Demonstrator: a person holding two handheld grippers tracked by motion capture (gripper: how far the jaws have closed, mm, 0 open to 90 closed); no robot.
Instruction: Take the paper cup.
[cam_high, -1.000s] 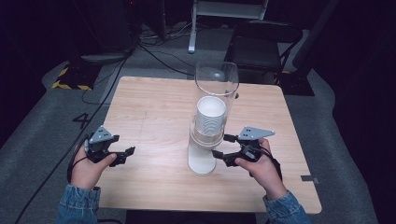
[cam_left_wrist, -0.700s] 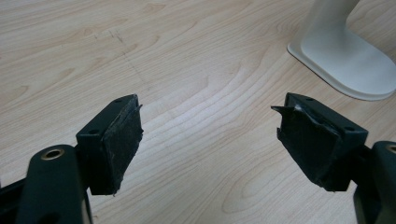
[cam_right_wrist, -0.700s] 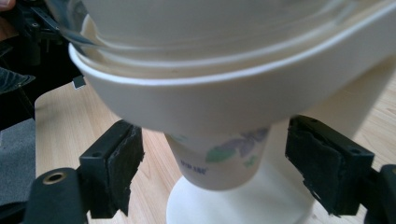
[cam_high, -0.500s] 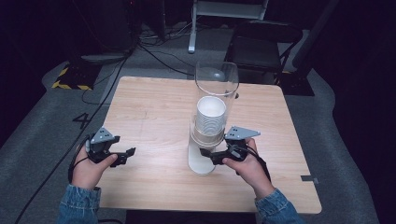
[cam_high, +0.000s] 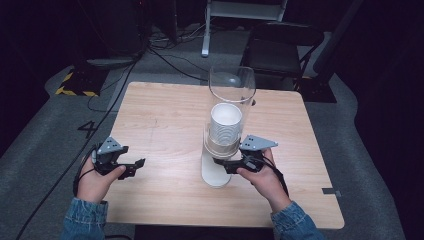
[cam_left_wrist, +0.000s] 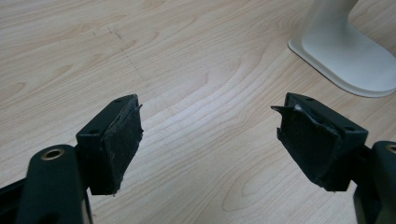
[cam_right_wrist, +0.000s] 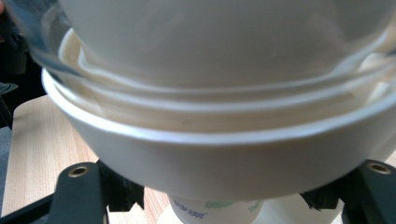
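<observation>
A cup dispenser stands mid-table: a clear tube (cam_high: 231, 90) holding a stack of white paper cups (cam_high: 226, 122) on a white base (cam_high: 216, 172). My right gripper (cam_high: 222, 165) reaches in from the right at the tube's lower end. In the right gripper view the white collar (cam_right_wrist: 224, 158) looms close, and the bottom of the lowest cup (cam_right_wrist: 215, 210) pokes out beneath it. My right gripper (cam_right_wrist: 219, 196) is open, its jaws standing apart on either side of that cup. My left gripper (cam_high: 137, 164) hovers open over bare wood (cam_left_wrist: 210, 126), left of the base (cam_left_wrist: 345, 51).
The wooden table (cam_high: 165, 115) has bare surface all around the dispenser. Behind the table, a dark chair (cam_high: 280, 50) and cables (cam_high: 165, 55) sit on the grey floor. A person's hands and denim sleeves (cam_high: 85, 220) come in from the near edge.
My right gripper has moved left, up to the dispenser, and its jaws now flank the lowest cup. The left gripper has stayed put.
</observation>
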